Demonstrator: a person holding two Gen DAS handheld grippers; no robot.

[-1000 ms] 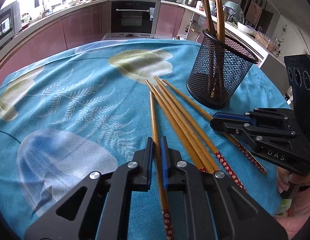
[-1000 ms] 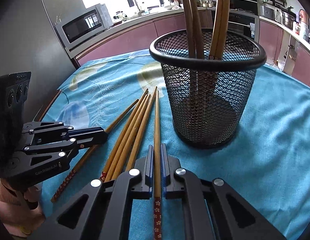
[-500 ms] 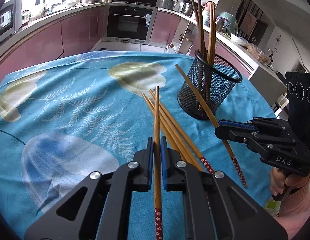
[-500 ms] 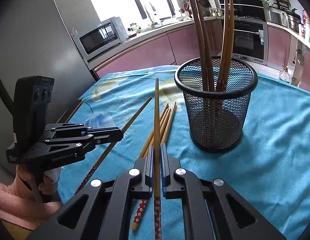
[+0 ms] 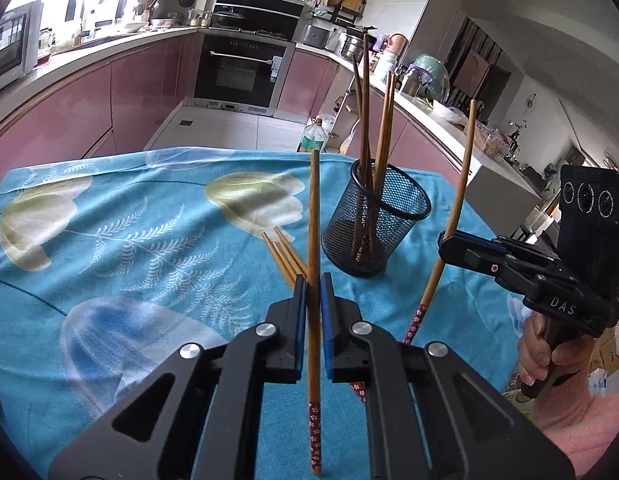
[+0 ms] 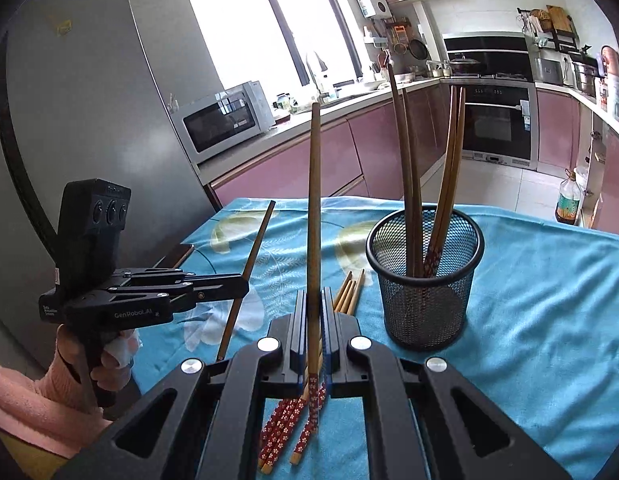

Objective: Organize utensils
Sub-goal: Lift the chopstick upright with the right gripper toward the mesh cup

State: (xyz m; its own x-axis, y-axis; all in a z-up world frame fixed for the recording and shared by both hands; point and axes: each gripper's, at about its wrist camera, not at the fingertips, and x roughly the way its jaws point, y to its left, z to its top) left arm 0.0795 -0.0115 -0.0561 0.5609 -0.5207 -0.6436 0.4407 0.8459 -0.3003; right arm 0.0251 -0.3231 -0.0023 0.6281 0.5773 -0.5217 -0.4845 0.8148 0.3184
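My left gripper (image 5: 313,280) is shut on a wooden chopstick (image 5: 314,220) with a red flowered end, held clear of the table and pointing up and away. My right gripper (image 6: 314,294) is shut on a matching chopstick (image 6: 314,200), likewise lifted. Each gripper shows in the other's view: the right gripper (image 5: 445,240) with its chopstick (image 5: 463,184), the left gripper (image 6: 241,286) with its chopstick (image 6: 253,248). A black mesh cup (image 5: 375,232) (image 6: 425,292) stands upright ahead with several chopsticks in it. Several loose chopsticks (image 5: 285,258) (image 6: 349,292) lie on the blue cloth between the grippers.
The table carries a blue leaf-print cloth (image 5: 149,240) and ends just past the cup. Hands in pink sleeves (image 6: 25,396) (image 5: 561,392) hold both grippers. Beyond are pink kitchen cabinets, an oven (image 5: 241,72), a microwave (image 6: 225,120), a fridge and an oil bottle (image 6: 567,200) on the floor.
Both grippers have risen, each lifting its chopstick off the cloth. The chopsticks now tilt upward, and the cup and the loose chopsticks sit farther below.
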